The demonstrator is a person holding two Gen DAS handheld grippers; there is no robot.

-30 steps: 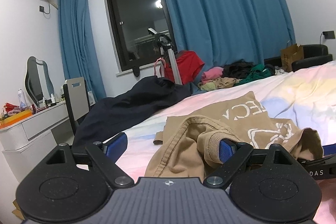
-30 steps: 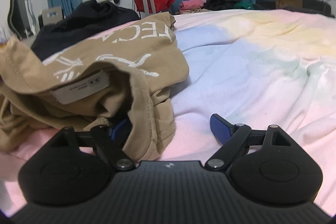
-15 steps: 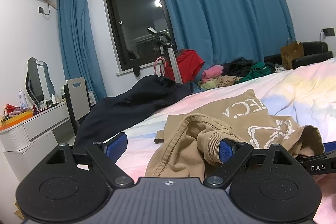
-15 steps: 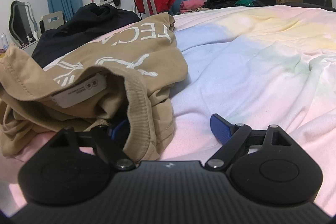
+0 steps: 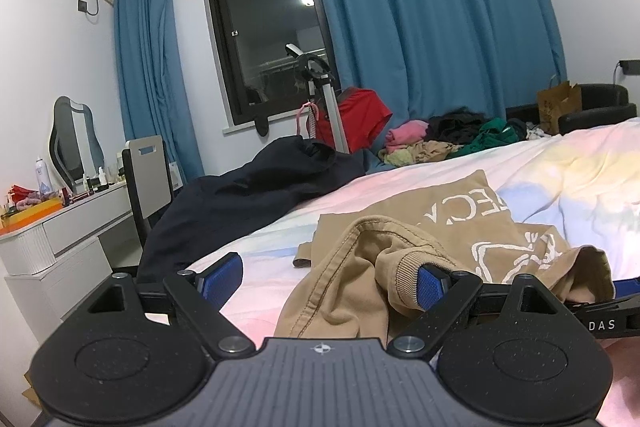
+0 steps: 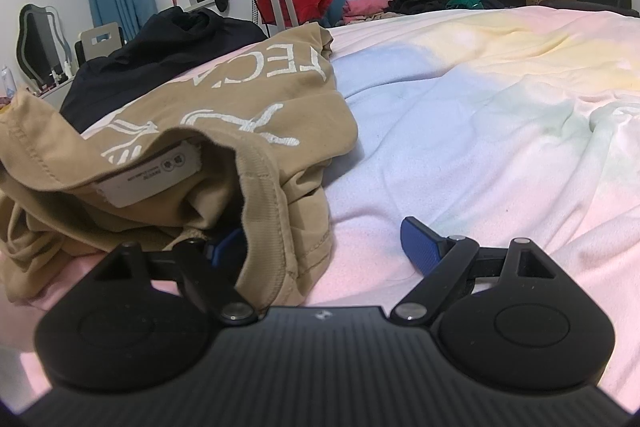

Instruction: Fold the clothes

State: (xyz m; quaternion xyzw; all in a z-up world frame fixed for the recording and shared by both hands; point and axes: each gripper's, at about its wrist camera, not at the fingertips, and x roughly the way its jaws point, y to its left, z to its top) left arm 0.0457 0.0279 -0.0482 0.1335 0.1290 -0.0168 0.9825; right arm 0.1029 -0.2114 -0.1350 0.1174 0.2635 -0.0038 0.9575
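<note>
Clothing for folding lies before us: a crumpled tan cotton T-shirt with white printed lettering (image 6: pixel 224 115) heaped on the pastel pink, blue and yellow bed sheet (image 6: pixel 480 131). We see our left gripper (image 5: pixel 326 277) spread wide, its right blue pad against the shirt's ribbed collar, its left pad over bare sheet, nothing clamped. Our right gripper (image 6: pixel 320 247) also stands released; its left finger is tucked under a fold of shirt hem, its right finger resting apart on the sheet. A dark navy garment (image 5: pixel 248 199) sprawls at the bed's far edge.
</note>
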